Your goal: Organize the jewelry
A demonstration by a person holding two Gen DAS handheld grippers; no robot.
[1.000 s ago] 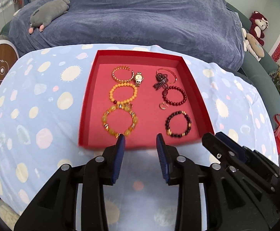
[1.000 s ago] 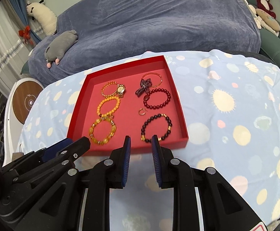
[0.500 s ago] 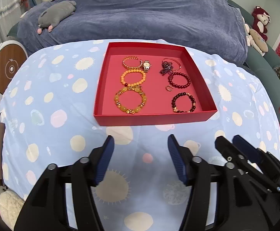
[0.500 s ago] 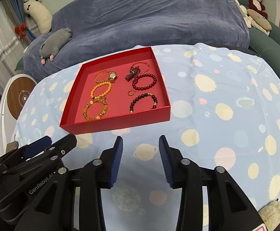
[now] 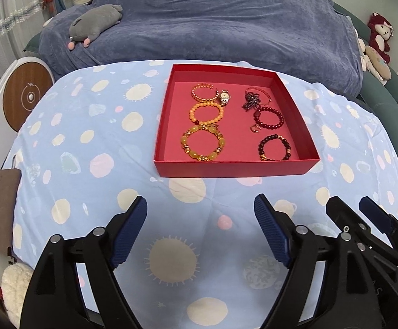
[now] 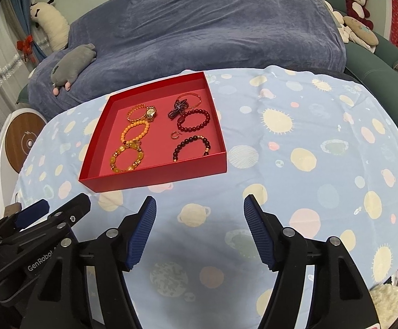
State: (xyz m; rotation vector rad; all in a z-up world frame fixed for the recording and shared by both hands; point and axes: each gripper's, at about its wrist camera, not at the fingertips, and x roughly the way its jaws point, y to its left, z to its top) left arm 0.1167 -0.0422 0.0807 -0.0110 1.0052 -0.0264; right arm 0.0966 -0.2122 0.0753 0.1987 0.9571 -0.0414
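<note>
A red tray sits on a blue spotted cloth and holds two columns of jewelry. The left column has a gold bangle with a watch, an orange bead bracelet and a yellow bead bracelet. The right column has a dark beaded piece, a dark red bracelet, a small ring and a black bead bracelet. My left gripper and right gripper hover over the cloth in front of the tray. Both sets of jaws are opening with nothing between them.
A sofa under a blue-grey blanket stands behind the table, with a grey plush toy on it. More plush toys lie at the far right. A round white and wooden device stands to the left.
Both grippers pulled back from the tray's front edge, so the tray looks smaller and farther. Both sets of jaws went from nearly shut to wide apart.
</note>
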